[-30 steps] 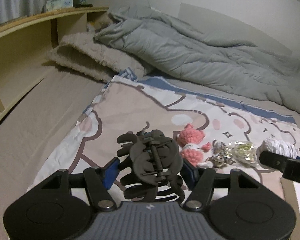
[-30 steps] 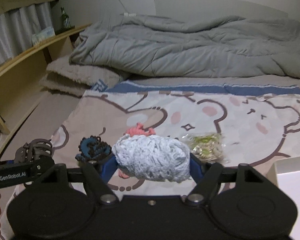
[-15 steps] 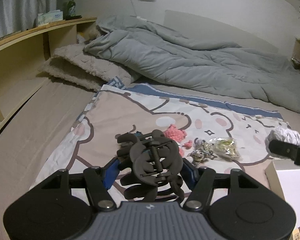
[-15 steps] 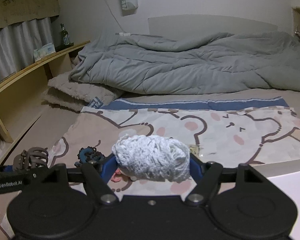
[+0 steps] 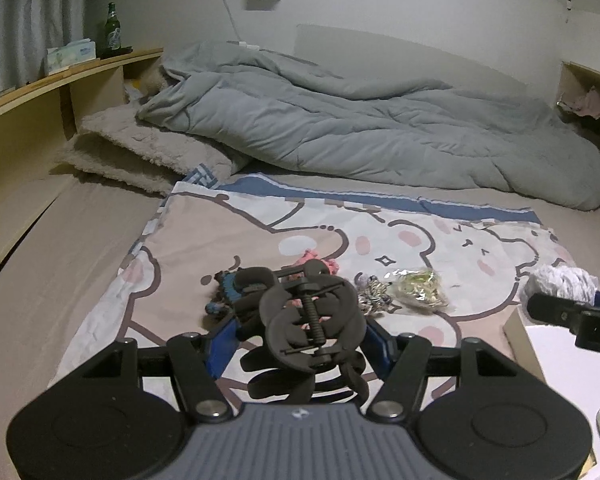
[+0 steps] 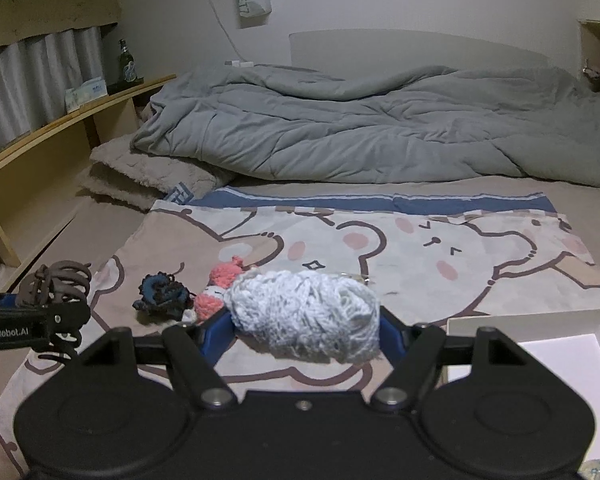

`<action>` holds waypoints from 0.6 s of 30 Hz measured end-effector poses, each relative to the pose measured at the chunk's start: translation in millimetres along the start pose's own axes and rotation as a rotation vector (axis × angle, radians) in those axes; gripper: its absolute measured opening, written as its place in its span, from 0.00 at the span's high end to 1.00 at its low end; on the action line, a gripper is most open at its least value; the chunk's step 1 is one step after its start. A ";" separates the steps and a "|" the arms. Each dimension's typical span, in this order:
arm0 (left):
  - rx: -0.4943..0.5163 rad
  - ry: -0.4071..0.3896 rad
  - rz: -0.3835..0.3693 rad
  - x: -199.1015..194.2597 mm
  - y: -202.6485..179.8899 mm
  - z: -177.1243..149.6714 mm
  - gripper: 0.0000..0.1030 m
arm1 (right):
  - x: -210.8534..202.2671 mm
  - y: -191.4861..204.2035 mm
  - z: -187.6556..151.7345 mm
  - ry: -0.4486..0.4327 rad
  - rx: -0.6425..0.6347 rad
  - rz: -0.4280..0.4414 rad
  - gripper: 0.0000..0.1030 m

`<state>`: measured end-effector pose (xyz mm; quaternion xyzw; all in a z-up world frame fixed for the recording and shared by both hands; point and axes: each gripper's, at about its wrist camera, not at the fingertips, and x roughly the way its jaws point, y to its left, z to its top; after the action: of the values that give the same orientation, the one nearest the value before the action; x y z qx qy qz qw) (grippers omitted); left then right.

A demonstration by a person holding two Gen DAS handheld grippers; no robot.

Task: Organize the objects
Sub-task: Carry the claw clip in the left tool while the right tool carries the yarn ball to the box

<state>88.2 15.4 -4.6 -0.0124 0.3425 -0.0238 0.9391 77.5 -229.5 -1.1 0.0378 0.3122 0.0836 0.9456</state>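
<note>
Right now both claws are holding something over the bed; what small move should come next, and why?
Probably carry the right claw a little to its right and over the white box, then release. It is shut on the yarn ball, and the open box sits just beside it, while the left claw grips the hair clip farther from the box.

Dim, grainy, fisheye-warped frames; dark corners

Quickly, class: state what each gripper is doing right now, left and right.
Left gripper: closed on the dark hair claw clip.
Right gripper: closed on the pale blue knitted scrunchie.
</note>
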 end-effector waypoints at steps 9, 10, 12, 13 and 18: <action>-0.011 0.013 -0.043 9.3 -20.2 0.0 0.36 | -12.9 -16.5 -0.3 -0.006 -0.014 -0.009 0.28; -0.009 0.014 -0.051 9.6 -24.1 0.2 0.36 | -14.7 -20.4 -0.4 -0.006 -0.011 -0.016 0.28; 0.000 0.011 -0.071 11.3 -33.9 0.9 0.36 | -18.7 -30.9 -1.7 -0.004 0.001 -0.038 0.27; 0.005 0.011 -0.079 12.4 -38.5 1.1 0.36 | -20.4 -36.6 -2.5 -0.001 0.006 -0.051 0.27; 0.033 0.016 -0.136 19.1 -68.5 -0.3 0.36 | -29.9 -67.7 -6.9 0.010 0.036 -0.105 0.27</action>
<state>100.1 -54.0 -14.4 -0.0201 0.3479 -0.0934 0.9326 58.9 -301.4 2.5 0.0381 0.3197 0.0284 0.9463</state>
